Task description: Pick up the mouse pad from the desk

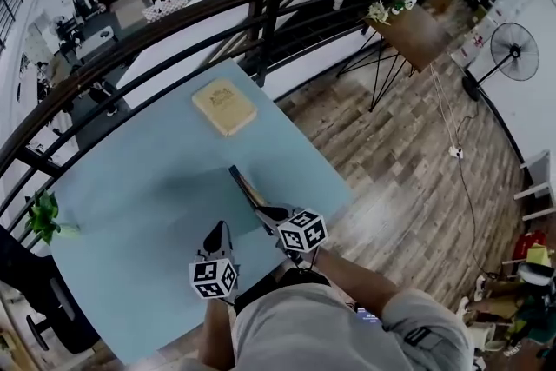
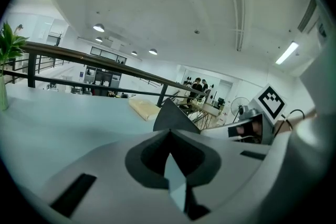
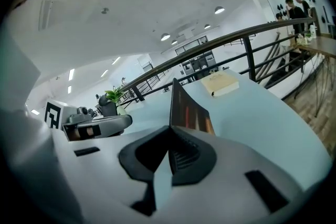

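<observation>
Right gripper point(image 3: 170, 132): the jaws are pressing together on the near edge of the mouse pad point(image 3: 192, 116), with only the thickness of the sheet between them. Left gripper point(image 2: 168, 135): the jaws are sitting closed with nothing visible between them. It is hanging just beside the right one, and the pad shows beyond its tips, not in them.

Position: the pad is standing on edge over the near half of the desk point(image 1: 130, 213), so the head view shows it as a thin dark line. It appears to be clear of the surface. Whether its far corner is touching cannot be told.

Orientation: the flat faces are upright and facing left and right. The long axis is running away from the person, roughly toward the tan book point(image 1: 224, 106) lying well apart on the far part of the desk. The free end is pointing that way.

Handling, as a judgement: the pad is thin, light and flexible, and likely to droop or flap when held by one edge. It is not fragile. The faces look smooth, so a firm pinch well in from the edge is giving the better hold. A second grip on the far end would be steadying it.
</observation>
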Motion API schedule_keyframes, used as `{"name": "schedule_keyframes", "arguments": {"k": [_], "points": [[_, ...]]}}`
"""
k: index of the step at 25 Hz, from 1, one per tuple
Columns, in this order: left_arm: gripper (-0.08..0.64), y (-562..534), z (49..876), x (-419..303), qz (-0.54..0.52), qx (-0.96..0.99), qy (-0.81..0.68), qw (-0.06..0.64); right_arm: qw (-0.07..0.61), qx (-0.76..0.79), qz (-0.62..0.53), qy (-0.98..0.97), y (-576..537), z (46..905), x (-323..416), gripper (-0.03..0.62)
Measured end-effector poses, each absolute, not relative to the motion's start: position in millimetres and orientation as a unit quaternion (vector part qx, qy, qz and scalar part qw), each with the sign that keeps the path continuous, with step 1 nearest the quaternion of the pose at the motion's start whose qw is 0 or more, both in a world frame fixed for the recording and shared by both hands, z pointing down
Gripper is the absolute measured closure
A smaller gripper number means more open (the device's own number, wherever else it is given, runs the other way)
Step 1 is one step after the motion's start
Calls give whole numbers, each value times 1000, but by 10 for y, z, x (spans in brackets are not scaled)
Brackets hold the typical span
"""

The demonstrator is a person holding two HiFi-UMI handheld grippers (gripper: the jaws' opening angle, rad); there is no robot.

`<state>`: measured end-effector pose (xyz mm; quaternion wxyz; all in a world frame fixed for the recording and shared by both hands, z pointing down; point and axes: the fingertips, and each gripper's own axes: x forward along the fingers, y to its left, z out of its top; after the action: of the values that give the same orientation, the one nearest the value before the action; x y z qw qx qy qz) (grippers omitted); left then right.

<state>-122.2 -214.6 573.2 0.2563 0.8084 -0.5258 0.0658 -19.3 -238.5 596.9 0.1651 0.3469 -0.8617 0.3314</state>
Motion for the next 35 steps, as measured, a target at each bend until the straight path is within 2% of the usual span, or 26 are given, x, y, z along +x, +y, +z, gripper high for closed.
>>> {"name": "schedule_keyframes", "arguments": {"k": [24,35], "points": [[548,-2532,5419,-1472,36,794,-560,233,111,328,323,-881,-2909,5544,-530,577],[548,-2633,5084,-1510,18,776,-597,202,96,305,239,-917,-3099,5114,-618,577]]}}
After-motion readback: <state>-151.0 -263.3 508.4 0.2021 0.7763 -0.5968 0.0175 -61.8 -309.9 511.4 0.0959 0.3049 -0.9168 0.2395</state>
